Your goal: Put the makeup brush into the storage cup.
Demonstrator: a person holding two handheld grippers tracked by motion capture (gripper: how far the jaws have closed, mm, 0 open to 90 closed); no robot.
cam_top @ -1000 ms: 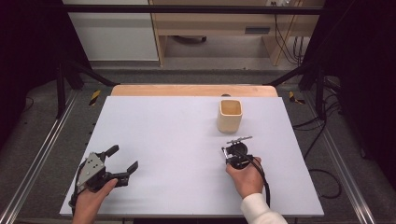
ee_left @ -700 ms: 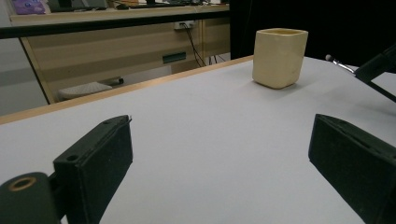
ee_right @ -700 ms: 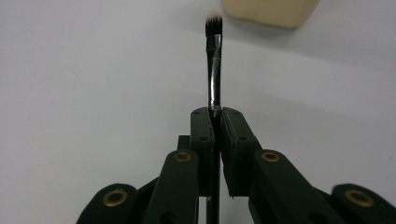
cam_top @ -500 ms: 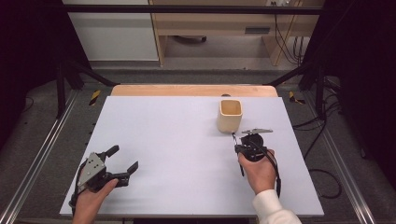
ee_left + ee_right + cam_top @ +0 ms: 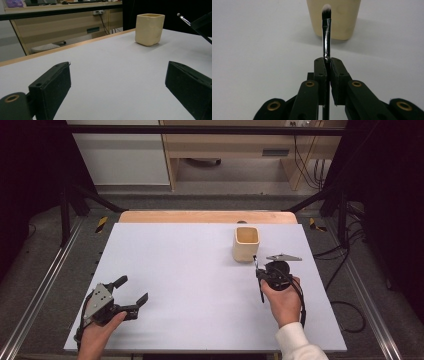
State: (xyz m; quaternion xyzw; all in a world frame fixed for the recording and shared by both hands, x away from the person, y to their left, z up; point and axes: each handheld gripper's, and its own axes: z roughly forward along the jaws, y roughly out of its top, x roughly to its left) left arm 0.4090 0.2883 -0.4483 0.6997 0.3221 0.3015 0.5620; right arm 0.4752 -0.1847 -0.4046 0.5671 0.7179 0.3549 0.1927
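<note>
- Brush (image 5: 326,32): thin black glossy handle, small black tuft tipped white. Clamped in the right gripper (image 5: 327,60), tuft pointing away toward the cup, held off the table.
- Cup (image 5: 246,243): cream, squarish, open top, upright on the white table (image 5: 190,270), just beyond the brush tip.

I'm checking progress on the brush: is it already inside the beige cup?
No, the brush is clamped in the right gripper, its bristles short of the beige cup.
</note>
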